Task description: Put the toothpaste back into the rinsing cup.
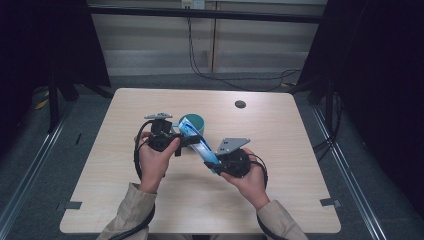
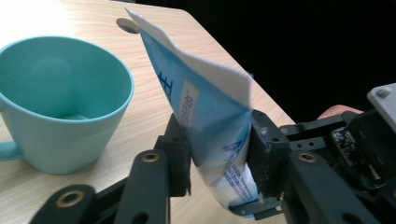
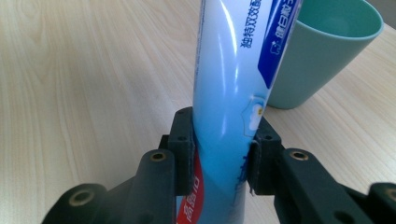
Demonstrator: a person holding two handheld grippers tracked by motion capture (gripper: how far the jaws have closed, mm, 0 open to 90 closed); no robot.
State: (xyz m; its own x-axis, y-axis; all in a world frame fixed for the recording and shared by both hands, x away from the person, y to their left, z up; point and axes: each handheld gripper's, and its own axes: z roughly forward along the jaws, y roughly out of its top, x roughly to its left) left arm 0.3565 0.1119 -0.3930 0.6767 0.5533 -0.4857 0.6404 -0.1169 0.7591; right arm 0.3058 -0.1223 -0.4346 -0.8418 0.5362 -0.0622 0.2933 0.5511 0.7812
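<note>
A: Toothpaste tube [image 1: 199, 142] held above the table just beside the teal mug [image 1: 195, 123], both grippers clamped on it: left gripper [image 2: 217, 158] near the crimped end, right gripper [image 3: 219, 151] lower down.

B: Glossy, soft plastic. Ease one grip off gently, keeping the crimp aimed at that smooth, round mug.

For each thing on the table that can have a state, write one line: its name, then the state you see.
Toothpaste tube: off the table, tilted, crimped end toward the cup, gripped by both tongs.
Teal cup: upright on the table, looks empty.
Left tongs: shut on the tube's middle.
Right tongs: shut on the tube's lower part.
</note>
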